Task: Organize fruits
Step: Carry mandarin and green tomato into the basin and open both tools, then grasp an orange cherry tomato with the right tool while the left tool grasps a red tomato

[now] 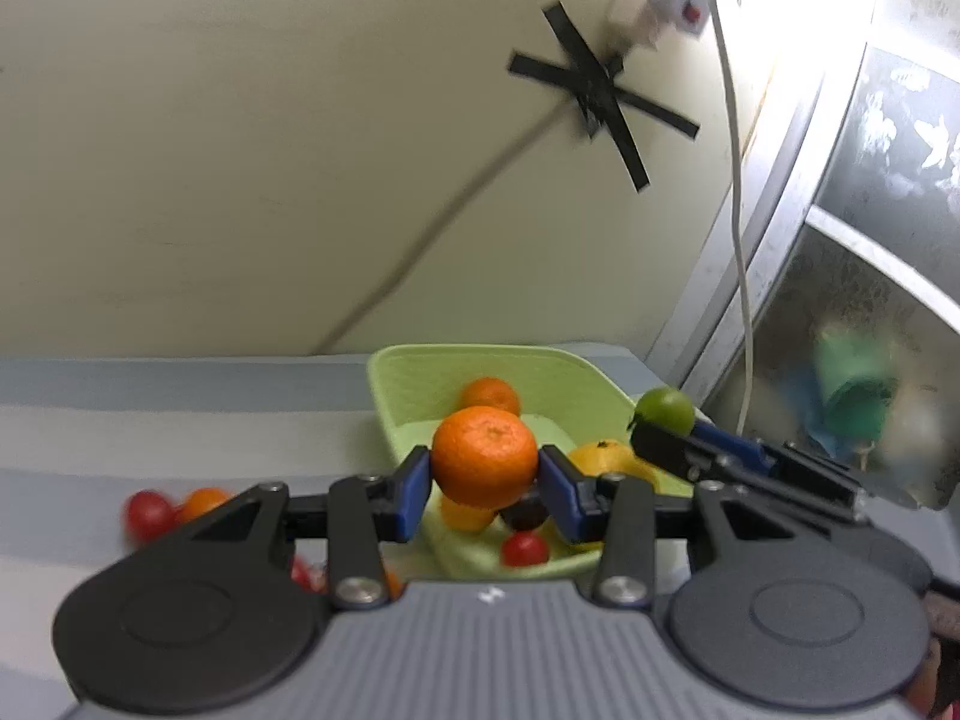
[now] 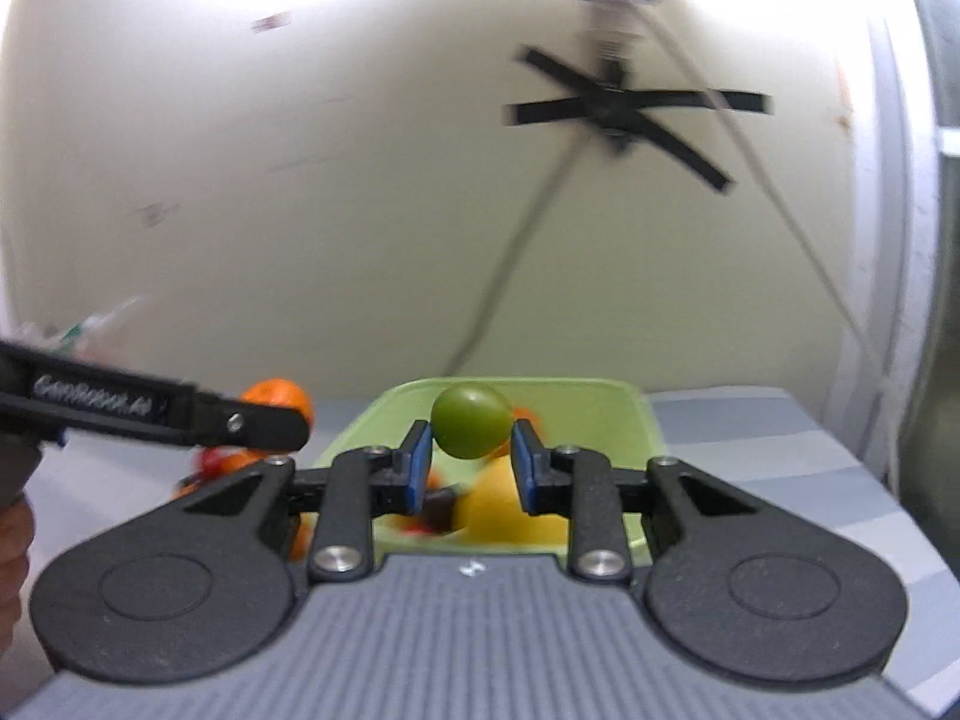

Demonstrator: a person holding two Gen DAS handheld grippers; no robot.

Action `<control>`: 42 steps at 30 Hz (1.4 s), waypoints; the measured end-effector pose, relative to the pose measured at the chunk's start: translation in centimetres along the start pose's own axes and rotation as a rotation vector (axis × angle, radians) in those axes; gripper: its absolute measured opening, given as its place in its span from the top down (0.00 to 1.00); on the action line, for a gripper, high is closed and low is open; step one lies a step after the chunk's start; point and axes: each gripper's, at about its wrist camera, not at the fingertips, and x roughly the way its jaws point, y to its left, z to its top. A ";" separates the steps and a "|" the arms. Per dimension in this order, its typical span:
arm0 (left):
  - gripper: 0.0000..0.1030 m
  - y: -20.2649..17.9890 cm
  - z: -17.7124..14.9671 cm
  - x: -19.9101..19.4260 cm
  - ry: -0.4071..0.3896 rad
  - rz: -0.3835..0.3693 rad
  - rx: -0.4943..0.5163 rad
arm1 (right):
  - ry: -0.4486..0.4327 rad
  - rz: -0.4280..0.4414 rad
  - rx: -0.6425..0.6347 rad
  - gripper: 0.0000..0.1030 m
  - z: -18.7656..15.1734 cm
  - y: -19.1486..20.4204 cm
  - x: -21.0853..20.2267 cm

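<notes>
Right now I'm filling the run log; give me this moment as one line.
left gripper: shut on orange | right gripper: shut on green fruit | green tray: holds fruit

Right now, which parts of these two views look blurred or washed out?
Left wrist view: orange fairly sharp, tomatoes on the table smeared, window side glaring. Right wrist view: lime sharp, tray contents smeared, top of the wall blown out.
</notes>
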 end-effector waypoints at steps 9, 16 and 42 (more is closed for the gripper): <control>0.61 -0.6 1.2 5.8 0.059 0.003 0.017 | 0.047 -0.001 0.159 0.68 -0.2 -4.0 2.1; 0.31 -0.3 1.7 5.0 0.029 0.019 0.007 | -0.005 -0.056 0.117 0.33 -0.5 -3.2 1.8; 0.41 15.1 -1.6 -5.2 -0.003 0.106 -0.246 | 0.153 0.374 -0.220 0.72 -2.6 12.5 1.6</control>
